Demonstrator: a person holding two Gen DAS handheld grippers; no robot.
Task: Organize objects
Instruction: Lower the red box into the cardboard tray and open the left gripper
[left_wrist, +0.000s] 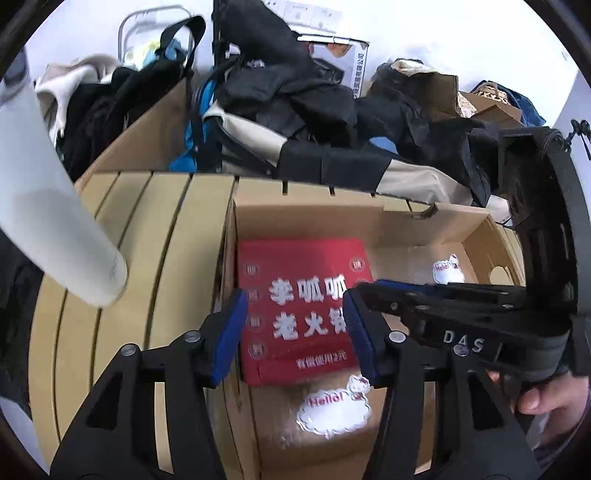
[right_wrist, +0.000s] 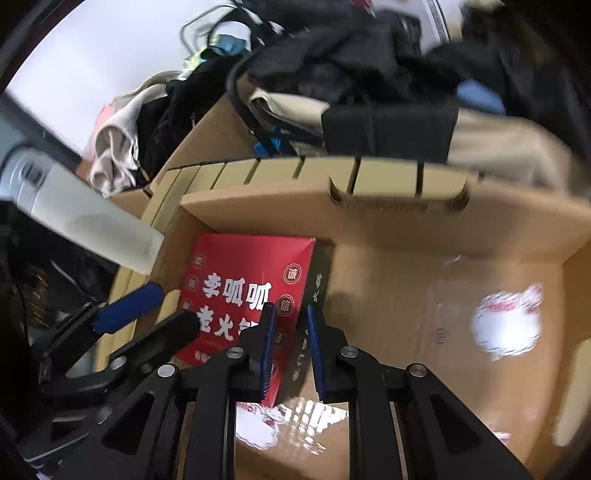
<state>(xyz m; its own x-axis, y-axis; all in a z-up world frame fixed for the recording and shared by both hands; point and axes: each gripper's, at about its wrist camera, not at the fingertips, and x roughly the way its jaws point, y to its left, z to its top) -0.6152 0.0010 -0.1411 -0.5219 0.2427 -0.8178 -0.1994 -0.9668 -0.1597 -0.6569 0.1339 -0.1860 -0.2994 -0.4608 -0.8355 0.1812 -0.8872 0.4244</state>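
My left tool (left_wrist: 295, 332) is spread, empty, above the red box (left_wrist: 301, 306) lying inside the cardboard carton (left_wrist: 406, 225). My right tool (right_wrist: 290, 354) looks nearly pressed together, seemingly empty; blurry.

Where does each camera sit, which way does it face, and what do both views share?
Left wrist: on the left hand-held gripper, looking down into the cardboard box at the red packet; its open fingers, the right hand-held gripper and a hand show.
Right wrist: on the right hand-held gripper, looking down into the box; its nearly closed, empty fingers and the left hand-held gripper show.
Shared: box, red packet, white bottle, stickers.
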